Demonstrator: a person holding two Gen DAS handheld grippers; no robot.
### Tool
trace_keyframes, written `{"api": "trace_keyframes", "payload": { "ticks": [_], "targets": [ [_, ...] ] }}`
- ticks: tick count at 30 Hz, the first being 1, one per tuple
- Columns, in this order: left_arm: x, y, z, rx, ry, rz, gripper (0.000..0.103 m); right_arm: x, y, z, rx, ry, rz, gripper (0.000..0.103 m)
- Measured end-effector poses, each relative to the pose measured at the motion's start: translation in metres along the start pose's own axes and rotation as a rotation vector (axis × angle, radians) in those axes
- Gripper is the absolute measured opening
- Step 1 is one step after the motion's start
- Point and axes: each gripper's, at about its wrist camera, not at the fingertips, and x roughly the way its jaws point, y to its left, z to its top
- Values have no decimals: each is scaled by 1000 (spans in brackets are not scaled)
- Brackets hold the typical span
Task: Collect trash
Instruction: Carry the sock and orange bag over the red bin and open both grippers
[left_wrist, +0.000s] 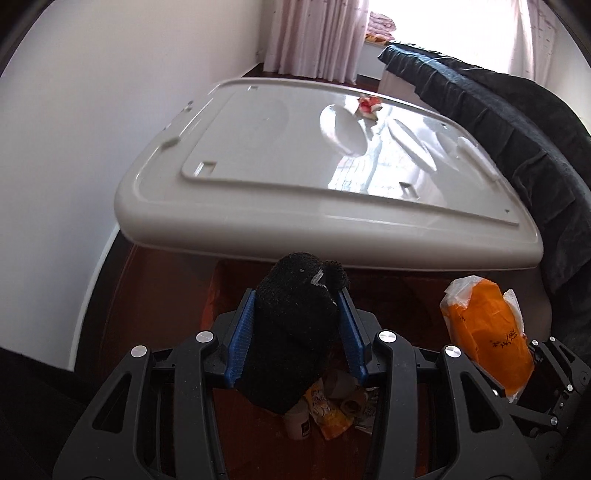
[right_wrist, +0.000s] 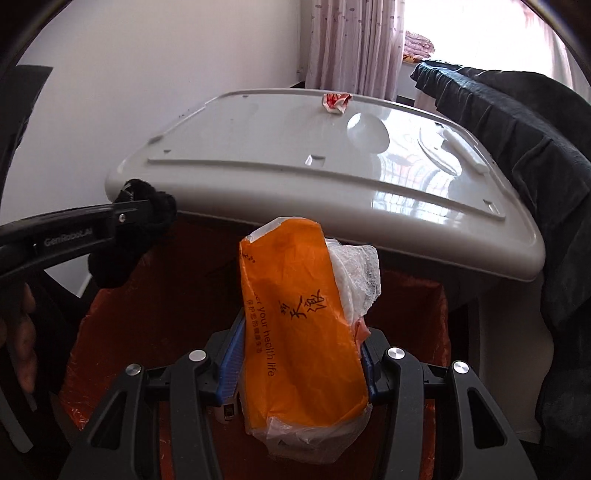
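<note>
Pinching a black knitted sock (left_wrist: 295, 325), the left claw (left_wrist: 295, 332) hangs over the orange-lined trash bin (left_wrist: 155, 295). Right claw (right_wrist: 301, 354) clamps an orange plastic tissue pack (right_wrist: 299, 325) beside it, below the grey plastic table (right_wrist: 258, 147).

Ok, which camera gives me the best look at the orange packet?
The right wrist view: the orange packet fills the centre, clamped between the right gripper's fingers, print readable. The left wrist view shows it only small and oblique at the right side.

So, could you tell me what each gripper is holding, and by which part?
The left gripper clamps a black knitted cloth around its middle. The right gripper clamps an orange tissue pack across its lower half.
</note>
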Motion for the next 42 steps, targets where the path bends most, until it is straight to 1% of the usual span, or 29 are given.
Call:
{"api": "trace_keyframes", "payload": {
  "ticks": [5,10,14,19,20,23,24,25,26,27,28,29,32,42],
  "targets": [
    [-3,1,-3,-11,-18,13,43,-2,-4,5,30,-41,-60,50],
    [-2,-7,-15,22,-27,34,43,0,-10,8,93,-36,-87,50],
    [5,-14,-25,48,-6,37,43,1,-10,8,107,-25,-100,50],
    [11,-16,-28,46,13,39,44,2,-8,3,97,-19,-107,52],
    [11,-16,-28,45,15,40,44,3,-8,1,98,-14,-109,52],
    [11,-15,-30,33,19,41,47,4,-10,-2,112,-3,-115,59],
    [10,-15,-29,24,22,40,50,3,-11,-2,122,-3,-116,67],
    [10,-14,-30,19,24,37,53,2,-11,-3,125,-6,-118,71],
    [9,-14,-30,16,23,41,60,1,-12,-3,131,-11,-115,72],
    [8,-15,-29,16,19,52,63,0,-13,-3,136,-15,-112,74],
    [7,-15,-29,17,14,68,69,-1,-13,-2,141,-19,-110,77],
    [5,-17,-28,21,12,81,72,-2,-13,-2,144,-24,-108,78],
    [4,-20,-25,37,8,99,72,-5,-13,0,141,-39,-108,79],
    [-1,-26,-20,51,-10,75,72,-9,-16,4,142,-61,-113,80]
  ]
}}
